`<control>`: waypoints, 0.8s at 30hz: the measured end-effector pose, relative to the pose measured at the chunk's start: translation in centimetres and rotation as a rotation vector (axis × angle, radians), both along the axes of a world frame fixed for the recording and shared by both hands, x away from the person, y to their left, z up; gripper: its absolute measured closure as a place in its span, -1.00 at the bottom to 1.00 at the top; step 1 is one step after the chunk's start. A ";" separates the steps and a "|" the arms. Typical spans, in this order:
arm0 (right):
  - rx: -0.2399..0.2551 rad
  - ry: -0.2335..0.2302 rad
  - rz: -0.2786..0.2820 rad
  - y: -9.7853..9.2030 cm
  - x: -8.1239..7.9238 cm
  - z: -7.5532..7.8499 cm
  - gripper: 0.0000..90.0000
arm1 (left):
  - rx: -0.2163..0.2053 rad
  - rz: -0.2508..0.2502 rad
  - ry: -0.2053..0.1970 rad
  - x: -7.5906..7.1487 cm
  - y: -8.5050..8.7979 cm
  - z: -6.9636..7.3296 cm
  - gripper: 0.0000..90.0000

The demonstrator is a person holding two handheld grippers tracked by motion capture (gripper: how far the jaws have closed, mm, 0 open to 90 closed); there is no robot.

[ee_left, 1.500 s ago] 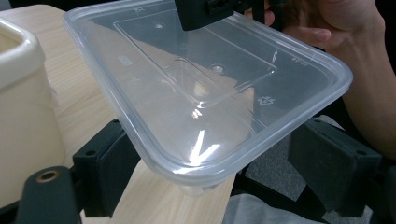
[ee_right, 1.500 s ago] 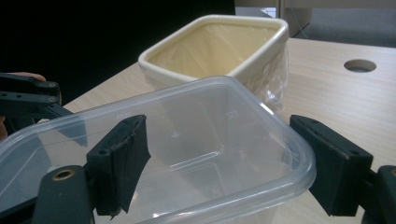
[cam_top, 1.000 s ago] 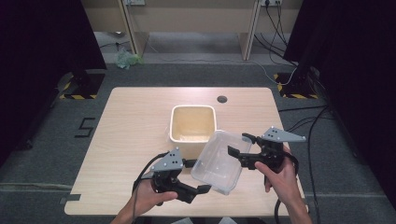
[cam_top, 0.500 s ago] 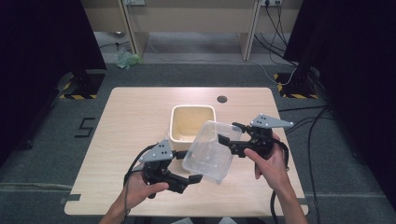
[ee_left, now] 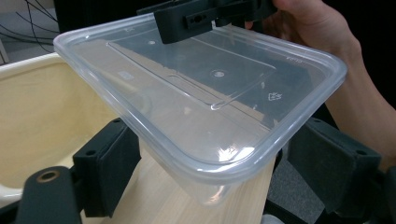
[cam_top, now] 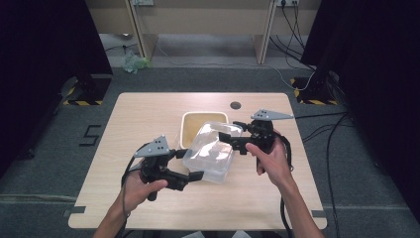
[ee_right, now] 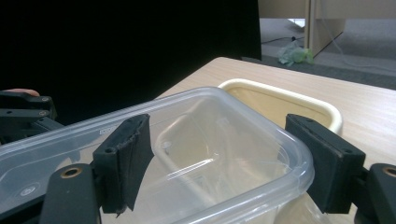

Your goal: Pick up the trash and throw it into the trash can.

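Your right gripper (cam_top: 229, 139) and left gripper (cam_top: 197, 176) hold a clear container (cam_top: 210, 151) tilted above the tabletop (cam_top: 148, 114), beside a cream tub (cam_top: 190, 121).

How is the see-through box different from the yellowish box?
The clear plastic container is see-through; the cream tub is solid coloured. The clear plastic container is lifted and tilted between the two grippers; the cream tub sits flat on the table. Both are open, empty, rounded-corner boxes.
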State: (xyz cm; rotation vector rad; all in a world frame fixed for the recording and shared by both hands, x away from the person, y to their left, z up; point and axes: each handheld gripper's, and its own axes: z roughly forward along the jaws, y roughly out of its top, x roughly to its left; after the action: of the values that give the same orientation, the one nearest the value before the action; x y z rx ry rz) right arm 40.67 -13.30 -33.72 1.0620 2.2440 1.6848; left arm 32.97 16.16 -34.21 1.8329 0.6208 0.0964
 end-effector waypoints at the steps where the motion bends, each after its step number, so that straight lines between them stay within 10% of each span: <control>1: 0.006 0.008 0.003 0.1 0.4 0.0 -0.45 | -0.002 0.003 0.005 0.3 0.1 0.0 -0.63; 24: -0.006 0.061 -0.007 2.5 5.9 -2.0 -0.46 | -0.001 0.084 0.059 3.9 1.6 -1.0 -0.53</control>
State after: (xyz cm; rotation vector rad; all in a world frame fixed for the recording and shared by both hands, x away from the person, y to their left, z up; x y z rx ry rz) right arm 46.52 -10.82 -35.67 1.1336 2.2782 1.6643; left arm 36.87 17.75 -35.24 1.8135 0.7397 0.0985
